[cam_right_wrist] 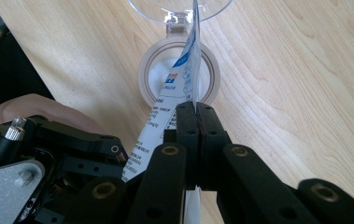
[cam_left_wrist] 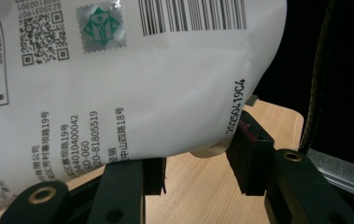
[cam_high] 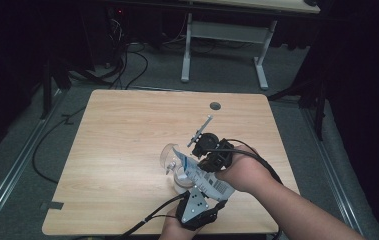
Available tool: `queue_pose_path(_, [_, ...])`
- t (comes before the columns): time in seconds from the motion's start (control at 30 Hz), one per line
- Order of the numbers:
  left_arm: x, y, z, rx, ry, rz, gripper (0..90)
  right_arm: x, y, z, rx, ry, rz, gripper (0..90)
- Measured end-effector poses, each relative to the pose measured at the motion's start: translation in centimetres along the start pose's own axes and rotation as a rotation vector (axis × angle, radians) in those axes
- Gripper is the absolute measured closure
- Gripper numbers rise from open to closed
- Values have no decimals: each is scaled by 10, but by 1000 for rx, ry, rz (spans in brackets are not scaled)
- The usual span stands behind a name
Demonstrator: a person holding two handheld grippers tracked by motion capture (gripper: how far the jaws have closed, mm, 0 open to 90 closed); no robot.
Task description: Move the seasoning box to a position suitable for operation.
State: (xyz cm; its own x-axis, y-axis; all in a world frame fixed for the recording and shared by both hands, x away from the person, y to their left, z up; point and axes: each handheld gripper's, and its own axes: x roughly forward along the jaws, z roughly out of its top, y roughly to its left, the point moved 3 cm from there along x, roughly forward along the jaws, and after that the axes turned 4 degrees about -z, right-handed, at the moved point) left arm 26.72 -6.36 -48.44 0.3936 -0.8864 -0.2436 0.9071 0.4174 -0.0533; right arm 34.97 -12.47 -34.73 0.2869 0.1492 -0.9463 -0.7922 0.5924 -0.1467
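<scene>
A white printed bag (cam_high: 204, 177) with a barcode hangs tilted over a small clear jar (cam_high: 174, 172) near the table's front middle. The bag's narrow top corner (cam_right_wrist: 184, 65) points down into the jar's round mouth (cam_right_wrist: 152, 70), which shows white contents. The jar's clear flip lid (cam_right_wrist: 179, 9) stands open behind it. My right gripper (cam_right_wrist: 195, 109) is shut on the bag's thin edge just above the jar. My left gripper (cam_left_wrist: 198, 163) holds the bag's (cam_left_wrist: 132, 84) wide lower end between its pads, closer to the front edge (cam_high: 197, 205).
The wooden table (cam_high: 127, 130) has a round cable hole (cam_high: 215, 106) at its far side. Beyond it stands a white-legged desk (cam_high: 224, 45) with cables on the grey floor. Both forearms come in from the table's front right.
</scene>
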Motion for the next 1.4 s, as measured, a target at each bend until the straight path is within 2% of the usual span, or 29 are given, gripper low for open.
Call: queue_pose_path(1.4, [-1,0,2,0,-5,-2,612,0,0,1,-9,-2,0,899])
